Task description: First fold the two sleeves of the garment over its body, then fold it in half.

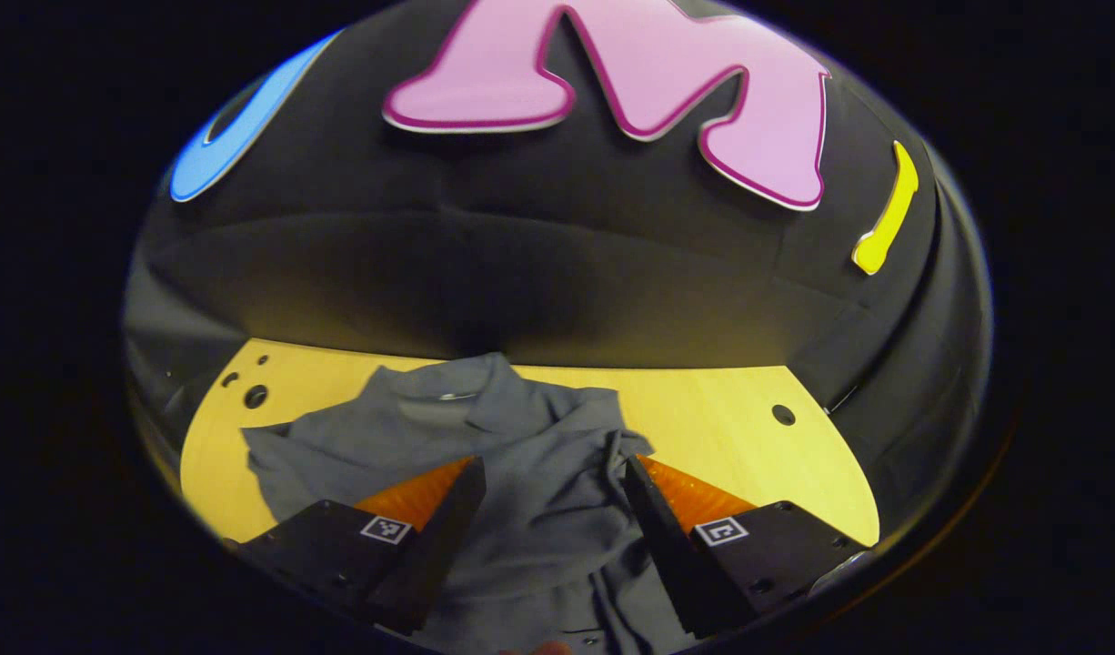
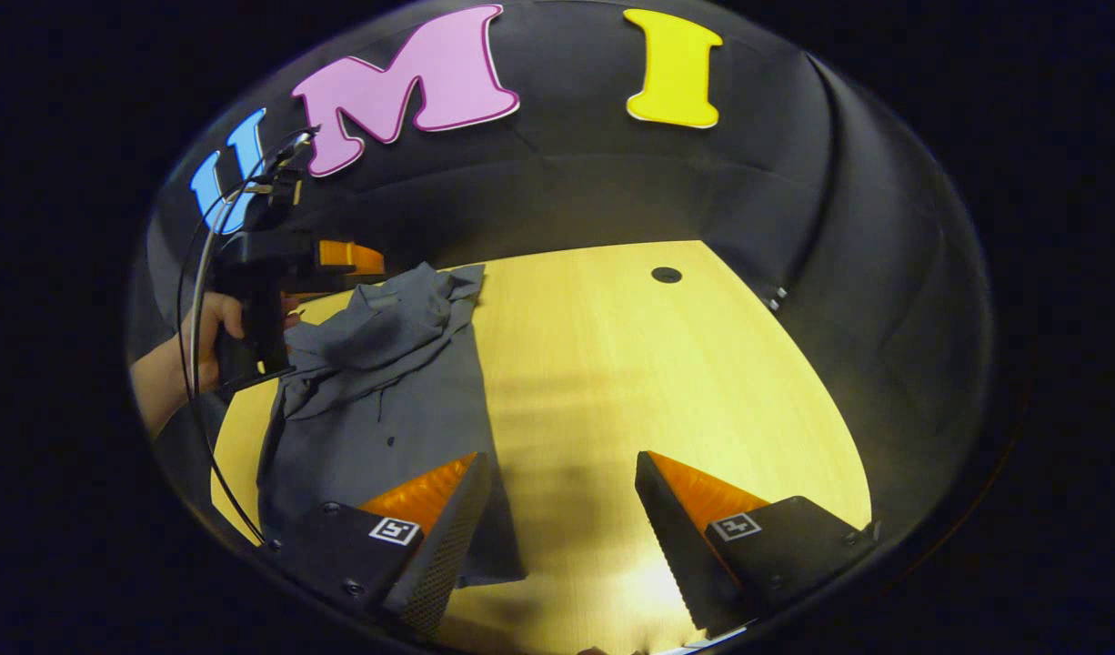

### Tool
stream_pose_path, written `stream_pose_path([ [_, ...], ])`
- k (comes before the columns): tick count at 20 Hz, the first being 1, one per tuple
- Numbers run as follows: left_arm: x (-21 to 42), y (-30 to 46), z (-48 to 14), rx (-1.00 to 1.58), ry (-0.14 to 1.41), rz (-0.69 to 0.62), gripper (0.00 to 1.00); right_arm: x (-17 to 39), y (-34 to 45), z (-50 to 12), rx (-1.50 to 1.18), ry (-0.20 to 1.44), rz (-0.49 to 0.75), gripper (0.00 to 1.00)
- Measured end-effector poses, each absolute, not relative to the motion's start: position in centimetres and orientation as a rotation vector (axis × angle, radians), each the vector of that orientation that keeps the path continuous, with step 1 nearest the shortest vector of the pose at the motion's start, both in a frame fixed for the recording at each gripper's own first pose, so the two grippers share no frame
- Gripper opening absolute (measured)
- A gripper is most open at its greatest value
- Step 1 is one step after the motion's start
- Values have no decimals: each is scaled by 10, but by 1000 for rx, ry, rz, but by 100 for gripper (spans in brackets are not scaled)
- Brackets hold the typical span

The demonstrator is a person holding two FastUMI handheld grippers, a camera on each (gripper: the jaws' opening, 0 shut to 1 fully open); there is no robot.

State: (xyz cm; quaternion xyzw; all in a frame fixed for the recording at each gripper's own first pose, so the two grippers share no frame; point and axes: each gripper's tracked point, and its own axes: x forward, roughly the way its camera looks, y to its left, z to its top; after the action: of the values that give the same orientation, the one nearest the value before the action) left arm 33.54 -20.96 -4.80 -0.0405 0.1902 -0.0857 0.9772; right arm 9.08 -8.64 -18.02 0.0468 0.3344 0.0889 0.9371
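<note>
Left gripper view: gripper point(image 1: 550, 496) spread right over the bunched shirt point(image 1: 521, 455) — right gripper point(image 2: 557, 500) spread too, shirt at lower-left.

dim booth, light falling from above onto the desk point(image 2: 612, 364), which glares pale near the bottom of the right gripper view while soft shadows cross it and pool along the dark back wall; fisheye bends and smears the edges, centre stays fairly sharp.
</note>
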Motion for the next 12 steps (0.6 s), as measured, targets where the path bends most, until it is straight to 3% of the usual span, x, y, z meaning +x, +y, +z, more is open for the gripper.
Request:
stream_pose_path([
  [3, 275, -151, -60, -119, 413, -122, 92, 87, -66, -184, 96, 697, 228, 100],
  [6, 212, -93, -90, -144, 459, -45, 96, 76, -39, -195, 93, 737, 296, 99],
  [12, 74, -9, -193, -197, 656, 145, 96, 49, 11, -228, 105, 867, 396, 99],
])
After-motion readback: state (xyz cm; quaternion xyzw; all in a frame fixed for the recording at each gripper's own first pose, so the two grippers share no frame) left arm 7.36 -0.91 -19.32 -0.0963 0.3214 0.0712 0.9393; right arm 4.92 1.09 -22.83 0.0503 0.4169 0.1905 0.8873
